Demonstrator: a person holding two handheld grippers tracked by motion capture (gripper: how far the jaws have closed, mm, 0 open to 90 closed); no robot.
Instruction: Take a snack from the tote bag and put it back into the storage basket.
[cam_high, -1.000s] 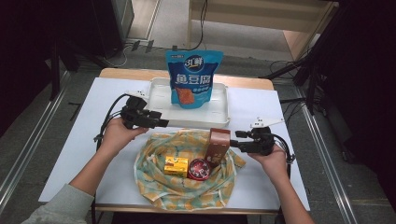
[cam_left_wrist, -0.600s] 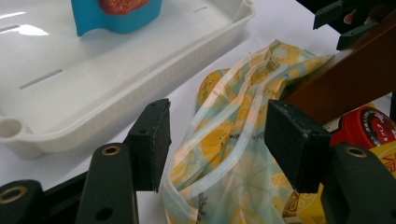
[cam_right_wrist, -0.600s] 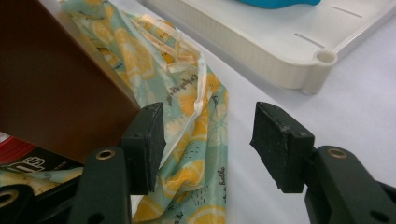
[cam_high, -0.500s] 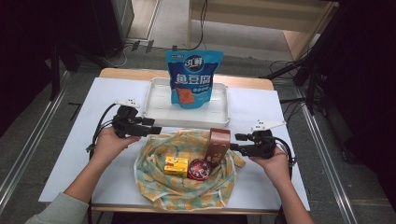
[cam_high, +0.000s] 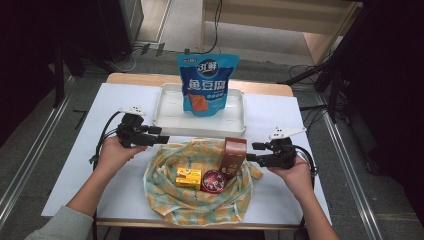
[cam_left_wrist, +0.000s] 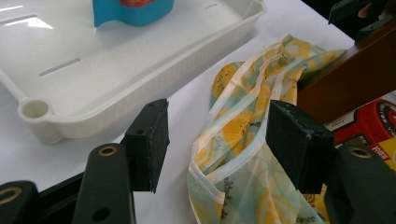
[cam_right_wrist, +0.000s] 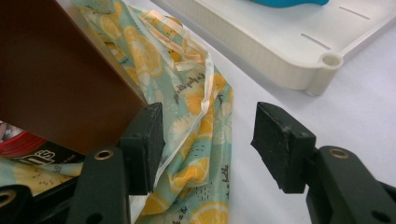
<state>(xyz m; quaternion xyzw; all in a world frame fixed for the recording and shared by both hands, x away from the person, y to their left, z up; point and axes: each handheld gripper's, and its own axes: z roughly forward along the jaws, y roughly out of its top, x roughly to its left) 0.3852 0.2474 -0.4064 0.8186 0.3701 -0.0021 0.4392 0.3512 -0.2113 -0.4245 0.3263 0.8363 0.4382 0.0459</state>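
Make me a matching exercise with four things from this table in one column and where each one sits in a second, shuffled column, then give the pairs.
Things:
1. blue snack pouch
2. brown carton
3. yellow small box
4. left gripper

Places:
A. lying on the lemon-print cloth bag, beside the round red tin
B. open-jawed at the cloth's upper-left edge
C. standing in the white plastic tray
D. upright on the cloth, next to the right gripper

Pairs: 1-C, 2-D, 3-A, 4-B
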